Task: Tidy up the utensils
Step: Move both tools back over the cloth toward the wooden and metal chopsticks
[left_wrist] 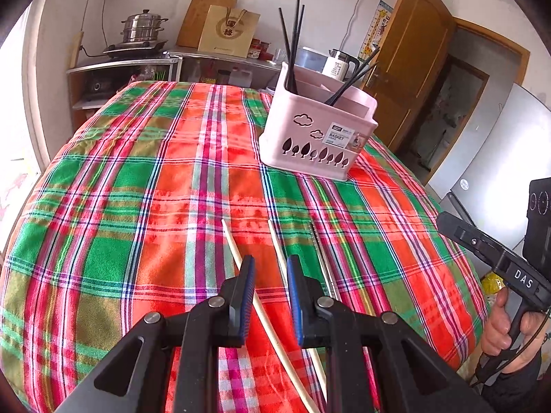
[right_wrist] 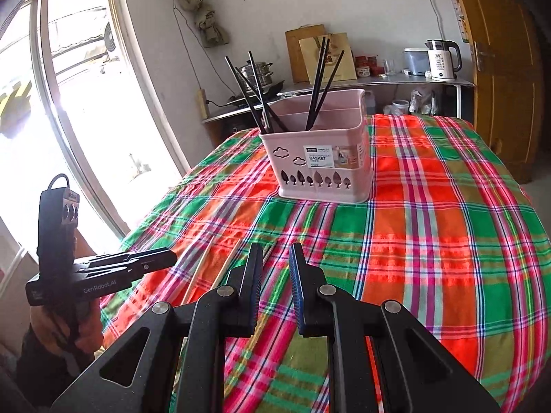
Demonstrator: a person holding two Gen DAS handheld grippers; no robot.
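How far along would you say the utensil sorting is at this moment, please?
Done: black chopsticks already stand in the pink basket. In hand: nothing; the left gripper hangs open over two pale chopsticks on the tablecloth. Left: those, plus a metal utensil beside them.

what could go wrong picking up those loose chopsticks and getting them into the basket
The pale cream chopsticks lie flat and thin on the plaid tablecloth; the open left gripper could pinch cloth or roll one away.

A silver metal chopstick lies close beside them and might get nudged.

The pink plastic basket already holds leaning black chopsticks; a long stick coming in could knock them.
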